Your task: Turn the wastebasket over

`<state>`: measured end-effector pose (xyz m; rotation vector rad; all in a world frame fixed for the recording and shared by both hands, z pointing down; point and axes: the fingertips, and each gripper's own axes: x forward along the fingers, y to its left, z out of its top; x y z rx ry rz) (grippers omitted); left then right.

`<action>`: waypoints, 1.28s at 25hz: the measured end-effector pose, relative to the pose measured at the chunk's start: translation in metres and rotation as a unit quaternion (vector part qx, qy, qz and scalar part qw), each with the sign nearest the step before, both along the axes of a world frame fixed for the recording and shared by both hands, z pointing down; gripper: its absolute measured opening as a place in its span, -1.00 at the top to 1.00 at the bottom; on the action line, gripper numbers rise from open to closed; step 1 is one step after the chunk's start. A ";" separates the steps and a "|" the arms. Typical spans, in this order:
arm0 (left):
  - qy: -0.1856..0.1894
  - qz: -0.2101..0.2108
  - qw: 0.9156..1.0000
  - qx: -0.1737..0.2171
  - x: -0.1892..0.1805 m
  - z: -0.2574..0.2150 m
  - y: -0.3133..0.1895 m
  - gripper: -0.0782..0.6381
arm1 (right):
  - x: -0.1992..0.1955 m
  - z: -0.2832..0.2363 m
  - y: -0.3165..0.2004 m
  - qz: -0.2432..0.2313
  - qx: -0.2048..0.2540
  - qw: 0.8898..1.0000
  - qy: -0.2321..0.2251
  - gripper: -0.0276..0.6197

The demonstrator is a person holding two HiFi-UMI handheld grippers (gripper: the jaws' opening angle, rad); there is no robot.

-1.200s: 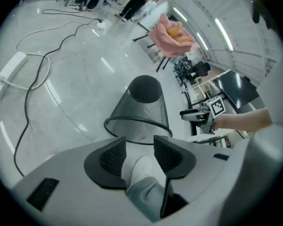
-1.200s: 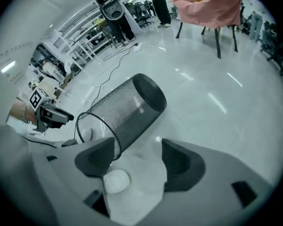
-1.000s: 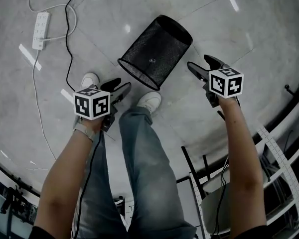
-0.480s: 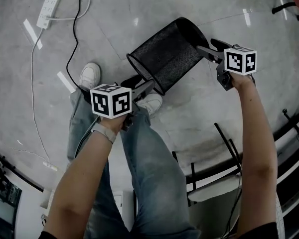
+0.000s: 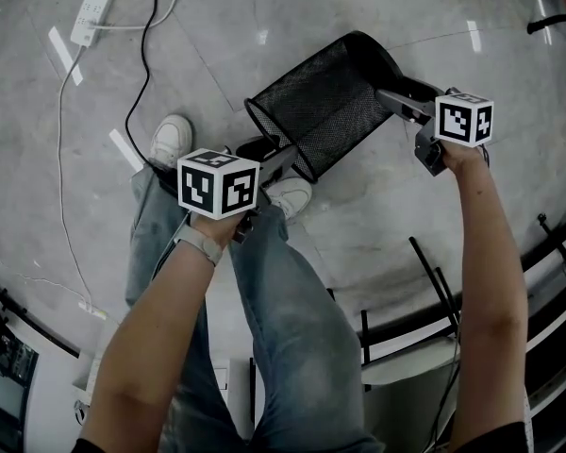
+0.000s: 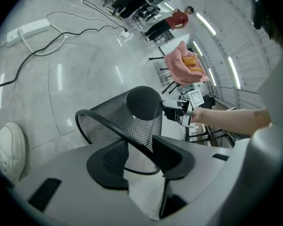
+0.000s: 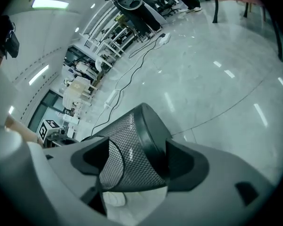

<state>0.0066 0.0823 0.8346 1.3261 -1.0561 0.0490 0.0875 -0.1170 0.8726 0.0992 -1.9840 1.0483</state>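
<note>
Left tongs closing round wastebasket rim; newly reached

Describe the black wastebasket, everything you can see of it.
The wastebasket is a round, tapered bin of black wire mesh with a solid dark rim and base band, and it looks empty. It lies tilted on its side over the grey floor, mouth toward the person's white shoe. The left gripper is closing its jaws with the rim between them. The right gripper straddles the base end, jaws wide open.
</note>
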 end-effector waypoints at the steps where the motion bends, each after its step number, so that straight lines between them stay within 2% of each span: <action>1: -0.001 0.006 1.000 -0.002 0.000 0.000 0.001 0.33 | 0.002 0.000 0.001 0.002 -0.001 1.000 0.001 -0.24; 6: 0.003 0.045 0.999 -0.014 0.009 -0.002 0.011 0.36 | 0.018 -0.013 0.012 0.038 -0.016 0.999 -0.007 -0.21; 12: -0.016 0.094 0.995 -0.013 0.009 -0.005 0.015 0.36 | 0.025 -0.057 0.014 0.062 0.015 0.997 -0.033 -0.21; 17: -0.012 0.124 0.992 0.006 0.012 -0.005 -0.016 0.36 | 0.027 -0.099 -0.015 0.088 0.077 0.992 -0.036 -0.21; 22: 0.003 0.187 0.982 0.009 0.021 0.011 -0.028 0.35 | 0.026 -0.116 -0.030 0.092 0.133 0.987 -0.017 -0.15; 26: 0.020 0.215 0.976 0.017 0.017 0.018 -0.026 0.34 | 0.017 -0.123 -0.026 0.075 0.179 0.981 0.000 -0.08; 29: 0.024 0.242 0.970 0.003 0.008 0.026 -0.013 0.32 | 0.009 -0.129 -0.010 0.050 0.222 0.973 0.022 0.05; 32: 0.015 0.273 0.962 -0.013 -0.002 0.035 -0.002 0.27 | -0.002 -0.135 0.009 0.018 0.268 0.962 0.045 0.09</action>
